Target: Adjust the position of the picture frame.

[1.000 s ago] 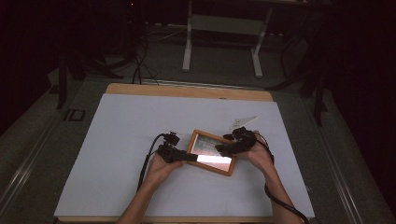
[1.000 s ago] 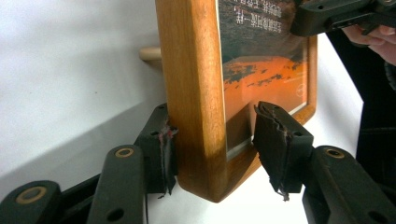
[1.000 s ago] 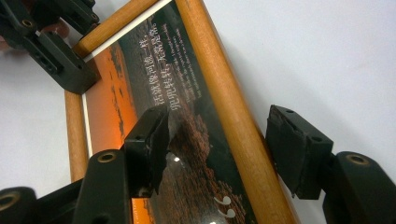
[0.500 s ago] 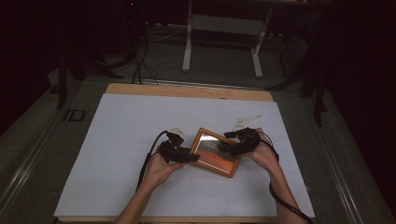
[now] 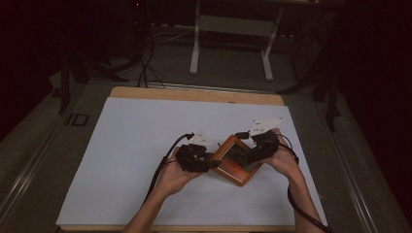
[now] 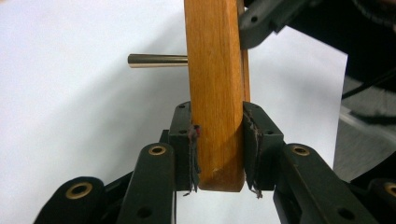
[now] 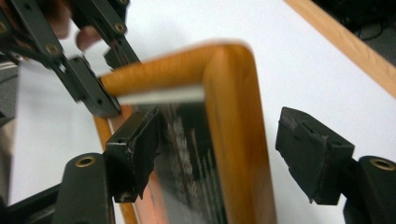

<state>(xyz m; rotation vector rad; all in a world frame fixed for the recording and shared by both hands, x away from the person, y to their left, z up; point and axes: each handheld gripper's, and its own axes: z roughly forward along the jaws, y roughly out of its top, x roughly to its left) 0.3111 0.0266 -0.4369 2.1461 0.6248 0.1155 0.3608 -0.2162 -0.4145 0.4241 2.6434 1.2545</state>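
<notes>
We have the wooden frame (image 5: 236, 162) lifted: left tongs (image 6: 218, 154) clenched on its edge, right tongs (image 7: 224, 156) released astride it; setting down remains.

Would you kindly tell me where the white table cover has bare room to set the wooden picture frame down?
The white table cover lies bare left of the left gripper and toward the far wooden edge. It is crowded around the orange-brown wooden picture frame and right gripper.
</notes>
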